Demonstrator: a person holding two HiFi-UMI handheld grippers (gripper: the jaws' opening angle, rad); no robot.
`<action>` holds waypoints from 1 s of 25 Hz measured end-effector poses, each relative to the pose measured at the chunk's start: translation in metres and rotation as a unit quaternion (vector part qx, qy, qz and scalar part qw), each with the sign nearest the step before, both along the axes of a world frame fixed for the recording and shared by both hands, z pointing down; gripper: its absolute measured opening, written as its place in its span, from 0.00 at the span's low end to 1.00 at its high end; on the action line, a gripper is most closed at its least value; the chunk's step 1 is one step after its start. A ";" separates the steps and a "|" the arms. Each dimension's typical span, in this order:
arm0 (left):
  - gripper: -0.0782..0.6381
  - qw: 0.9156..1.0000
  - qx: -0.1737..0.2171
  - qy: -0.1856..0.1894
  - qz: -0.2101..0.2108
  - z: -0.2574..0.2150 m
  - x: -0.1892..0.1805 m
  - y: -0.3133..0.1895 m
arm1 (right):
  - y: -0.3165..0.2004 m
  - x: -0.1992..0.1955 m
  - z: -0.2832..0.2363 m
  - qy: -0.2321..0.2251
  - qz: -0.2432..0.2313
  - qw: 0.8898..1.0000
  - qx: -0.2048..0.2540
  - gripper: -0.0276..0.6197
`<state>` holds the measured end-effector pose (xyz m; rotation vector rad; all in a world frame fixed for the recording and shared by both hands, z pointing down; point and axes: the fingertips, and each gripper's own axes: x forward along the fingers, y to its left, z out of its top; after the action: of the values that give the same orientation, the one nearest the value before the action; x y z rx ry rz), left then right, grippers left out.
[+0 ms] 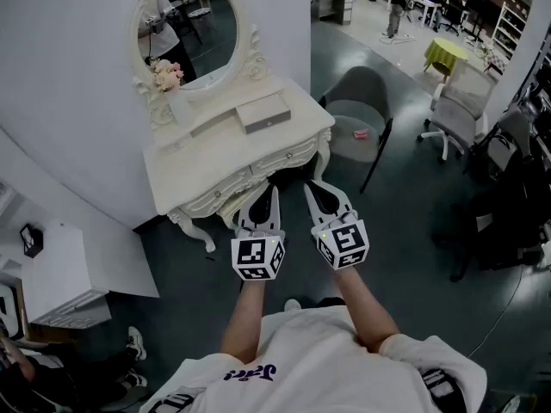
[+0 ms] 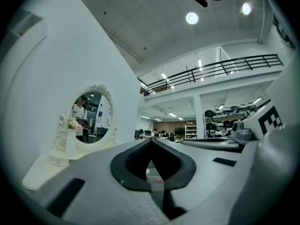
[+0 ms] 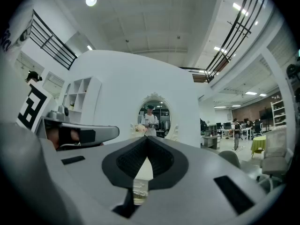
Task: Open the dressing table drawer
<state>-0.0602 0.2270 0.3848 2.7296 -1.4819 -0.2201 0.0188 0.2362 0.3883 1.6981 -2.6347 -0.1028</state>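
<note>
The dressing table (image 1: 200,167) stands at 11 o'clock in the head view, its front drawer (image 1: 288,157) pushed in. Left gripper (image 1: 273,191) and right gripper (image 1: 311,186) sit side by side below it, each with jaws pressed together on nothing. The drawer lies near their tips, at 12 o'clock.

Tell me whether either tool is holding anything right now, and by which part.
Nothing is held. The left tool and the right tool both have their jaws together with nothing between them, pointing toward the dressing table.
</note>
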 end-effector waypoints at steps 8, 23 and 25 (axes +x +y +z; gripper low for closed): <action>0.13 1.000 -0.003 0.012 0.009 0.004 -0.025 -0.012 | -0.013 -0.026 0.009 0.004 0.004 1.000 -0.016 0.06; 0.13 1.000 -0.015 0.017 -0.005 0.024 -0.030 -0.110 | -0.119 -0.038 0.038 -0.008 -0.024 0.998 -0.054 0.06; 0.13 1.000 -0.012 0.018 -0.013 0.025 -0.027 -0.137 | -0.148 -0.034 0.041 -0.006 -0.031 0.998 -0.054 0.06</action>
<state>-0.0869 0.0904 0.4103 2.6749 -1.5021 -0.2486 -0.0151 0.0882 0.4293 1.5887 -2.6495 0.0487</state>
